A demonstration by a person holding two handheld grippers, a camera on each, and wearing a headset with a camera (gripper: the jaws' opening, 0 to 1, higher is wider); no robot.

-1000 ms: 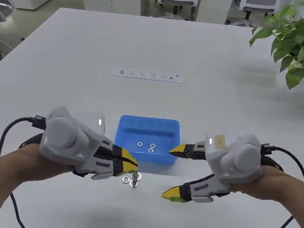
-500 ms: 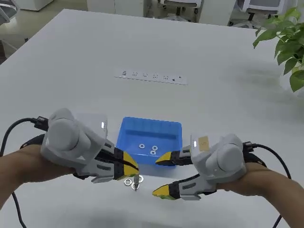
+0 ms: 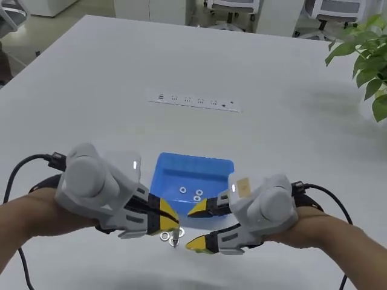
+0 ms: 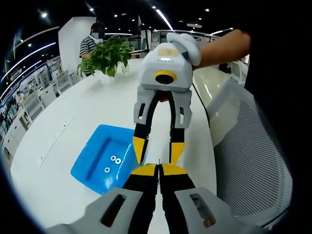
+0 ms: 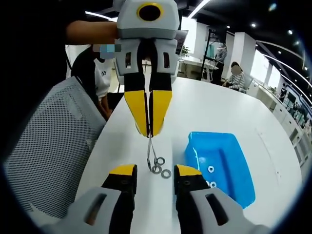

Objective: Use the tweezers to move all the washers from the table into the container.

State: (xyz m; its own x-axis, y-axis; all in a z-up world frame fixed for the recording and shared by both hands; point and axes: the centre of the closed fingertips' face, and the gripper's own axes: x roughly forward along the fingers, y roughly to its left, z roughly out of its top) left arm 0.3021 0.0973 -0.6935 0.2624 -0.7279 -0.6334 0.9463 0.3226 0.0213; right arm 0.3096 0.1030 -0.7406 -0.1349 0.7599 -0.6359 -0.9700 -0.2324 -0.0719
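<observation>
The left gripper [image 5: 149, 130] is pinching the tweezers [image 5: 151, 150], reaching for the near washers [image 5: 160, 166]. The right gripper [image 5: 155, 171] is hovering, spread wide. Next, I think, is nipping one washer carefully.

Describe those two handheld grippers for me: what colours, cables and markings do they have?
Both the left gripper and the right gripper have rounded pale grey bodies, black jaws with yellow tips, and a small white light. A black cable trails from each. The right one bears a tan label. No sleeves cover the forearms.
</observation>
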